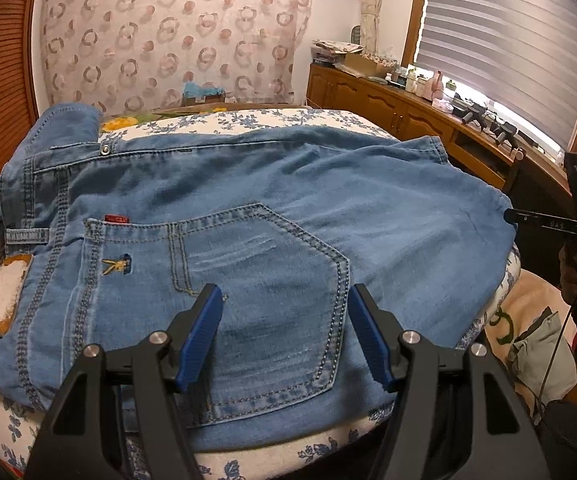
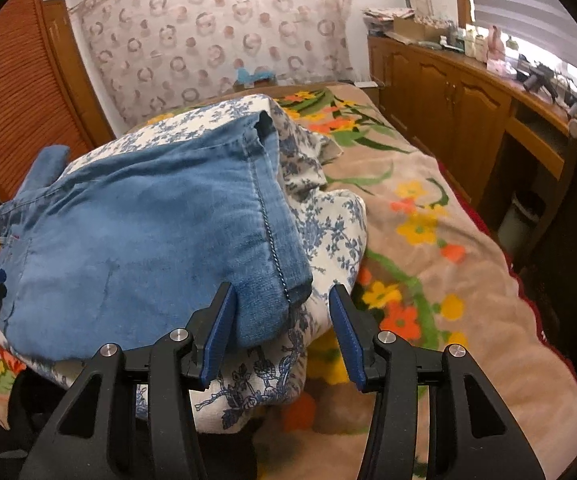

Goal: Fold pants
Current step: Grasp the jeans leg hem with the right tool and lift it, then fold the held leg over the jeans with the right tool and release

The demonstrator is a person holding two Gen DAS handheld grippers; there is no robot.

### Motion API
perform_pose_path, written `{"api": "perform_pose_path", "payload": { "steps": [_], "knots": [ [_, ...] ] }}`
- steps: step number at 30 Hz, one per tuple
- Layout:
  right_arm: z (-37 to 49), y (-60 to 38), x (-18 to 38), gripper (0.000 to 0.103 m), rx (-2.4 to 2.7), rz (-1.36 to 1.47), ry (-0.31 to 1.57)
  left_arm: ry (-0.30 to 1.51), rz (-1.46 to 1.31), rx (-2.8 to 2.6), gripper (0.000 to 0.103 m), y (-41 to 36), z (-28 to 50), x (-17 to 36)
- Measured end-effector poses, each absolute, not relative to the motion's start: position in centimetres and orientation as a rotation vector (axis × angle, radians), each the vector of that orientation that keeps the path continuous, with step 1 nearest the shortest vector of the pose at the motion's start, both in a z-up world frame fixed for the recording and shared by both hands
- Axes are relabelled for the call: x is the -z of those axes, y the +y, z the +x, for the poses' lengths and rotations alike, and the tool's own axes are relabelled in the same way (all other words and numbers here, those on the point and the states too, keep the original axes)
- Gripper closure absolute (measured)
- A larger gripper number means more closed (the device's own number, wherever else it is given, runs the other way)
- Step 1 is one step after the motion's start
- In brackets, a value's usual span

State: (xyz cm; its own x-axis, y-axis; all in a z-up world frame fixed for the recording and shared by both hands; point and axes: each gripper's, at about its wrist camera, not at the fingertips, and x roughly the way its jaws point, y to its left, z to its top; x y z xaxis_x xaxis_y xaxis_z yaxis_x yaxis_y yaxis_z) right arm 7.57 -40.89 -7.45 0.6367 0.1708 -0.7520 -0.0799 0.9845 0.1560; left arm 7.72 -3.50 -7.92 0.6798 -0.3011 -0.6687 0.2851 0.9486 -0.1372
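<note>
A: Starting close in: the left hand-held gripper (image 1: 284, 300) hangs over the back pocket (image 1: 248, 280), blue pads spread wide, nothing between them.

B: Same on the other side. The right hand-held gripper (image 2: 280, 300) is spread too, its left pad at the hem end of the pants (image 2: 136, 232), gripping nothing.

A: So where do the pants (image 1: 248, 208) sit?

B: Flat on a blue-flowered quilt (image 2: 328, 232) bunched on the bed, which has a tan blanket with bright flowers (image 2: 428, 216).

A: Progress check: I'd say the legs look laid one over the other, and the hem end appears brought up toward the waist. The waistband with its metal button (image 1: 105, 149) is on the far left.

B: Agreed, at least one fold seems done. Perhaps one more fold or some smoothing is left; hard to call.

A: And beyond?

B: A wooden cabinet (image 2: 440, 80) under the window blind (image 1: 500, 40), and a ring-patterned curtain (image 1: 168, 32) behind.
</note>
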Motion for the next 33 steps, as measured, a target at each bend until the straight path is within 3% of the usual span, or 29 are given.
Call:
{"api": "perform_pose_path", "payload": {
  "steps": [4, 6, 8, 11, 22, 33],
  "knots": [
    [7.7, -40.8, 7.8, 0.056, -0.156, 0.123, 0.874, 0.755, -0.027, 0.328, 0.038, -3.4, 7.6, 8.1],
    [7.7, -40.7, 7.7, 0.066, -0.169, 0.126, 0.868, 0.755, -0.027, 0.327, 0.038, -3.5, 7.5, 8.2],
    [7.5, -40.4, 7.2, 0.086, -0.183, 0.116, 0.848, 0.753, -0.027, 0.326, 0.038, -3.5, 7.6, 8.2],
    [7.1, -39.6, 5.8, 0.095, -0.205, 0.091, 0.802, 0.747, -0.03, 0.321, 0.038, -3.2, 7.4, 8.2],
    [8.2, -33.9, -1.2, 0.099, -0.375, 0.011, 0.65, 0.711, -0.059, 0.296, 0.038, -1.1, 6.7, 7.1],
    [10.1, -21.7, -6.1, 0.099, -0.634, -0.096, 0.55, 0.668, -0.106, 0.219, 0.038, 3.1, 5.1, 5.8]
  ]
}}
